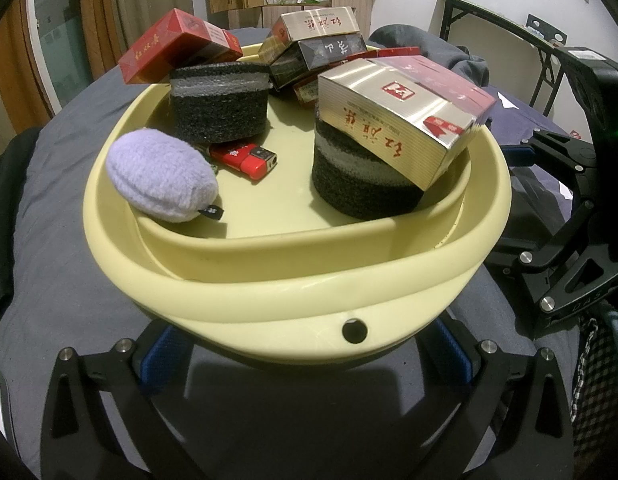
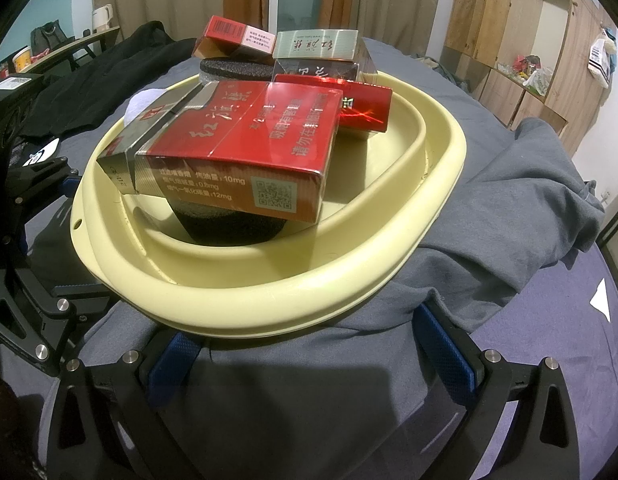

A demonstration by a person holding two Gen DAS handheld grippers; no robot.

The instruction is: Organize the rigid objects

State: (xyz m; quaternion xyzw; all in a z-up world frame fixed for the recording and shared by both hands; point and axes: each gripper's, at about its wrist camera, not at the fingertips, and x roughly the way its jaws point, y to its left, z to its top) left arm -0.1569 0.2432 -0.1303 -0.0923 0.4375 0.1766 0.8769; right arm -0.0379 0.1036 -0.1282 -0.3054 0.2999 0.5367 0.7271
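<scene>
The left gripper [image 1: 309,354] and the right gripper [image 2: 309,340] both stand spread wide and grasp nothing, each set of blue-padded fingers straddling the near edge of the cream basin [image 1: 293,292] on the grey bedding [image 1: 53,240]. The basin holds cigarette packs, among them a silver-and-red pack [image 1: 405,116] tilted on a black foam puck [image 1: 361,184], plus a red lighter [image 1: 249,159] and a lilac knitted pouch [image 1: 161,176].

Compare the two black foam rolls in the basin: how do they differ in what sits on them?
The near foam roll carries a silver-and-red cigarette pack, tilted down toward the basin rim. The far foam roll carries an all-red cigarette pack, overhanging its left side. The near roll looks larger in the left wrist view. Both are black with a grey band and stand upright.
</scene>
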